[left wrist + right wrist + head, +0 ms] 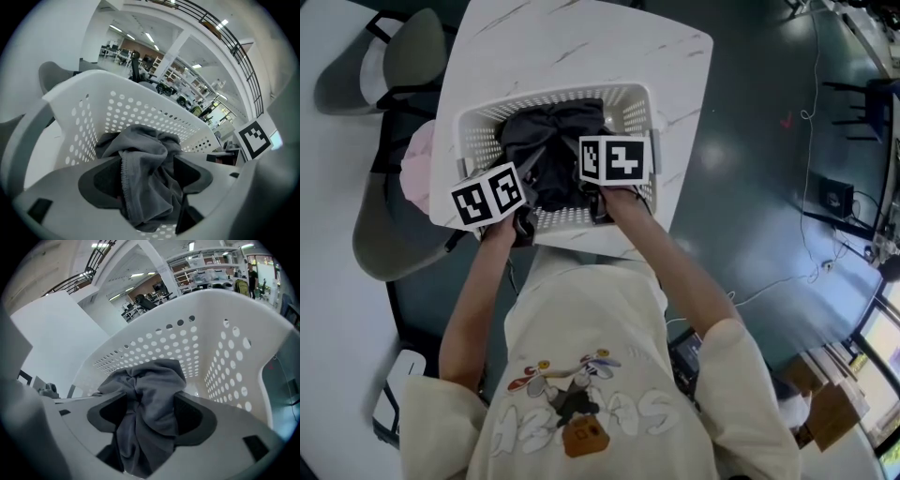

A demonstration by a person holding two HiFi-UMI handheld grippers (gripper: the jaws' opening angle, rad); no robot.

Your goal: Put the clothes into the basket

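Observation:
A white perforated basket (548, 96) stands on the white marble table (581, 42). A dark grey garment (555, 131) lies bunched inside it. Both grippers reach into the basket's near half, the left gripper (534, 174) beside the right gripper (589, 184). In the left gripper view the garment (145, 154) hangs in folds between the wide-set jaws of the left gripper (149, 183), with the basket wall (140, 108) behind. The right gripper (151, 420) also stands wide, with the garment (150, 385) bunched between its jaws over the basket floor (211, 333).
A grey chair (389, 220) stands at the table's left with something pink (417, 173) on it. Another chair (408, 56) is at the far left. Cables (811, 141) trail over the dark floor at the right. A white device (394, 398) sits on the floor near left.

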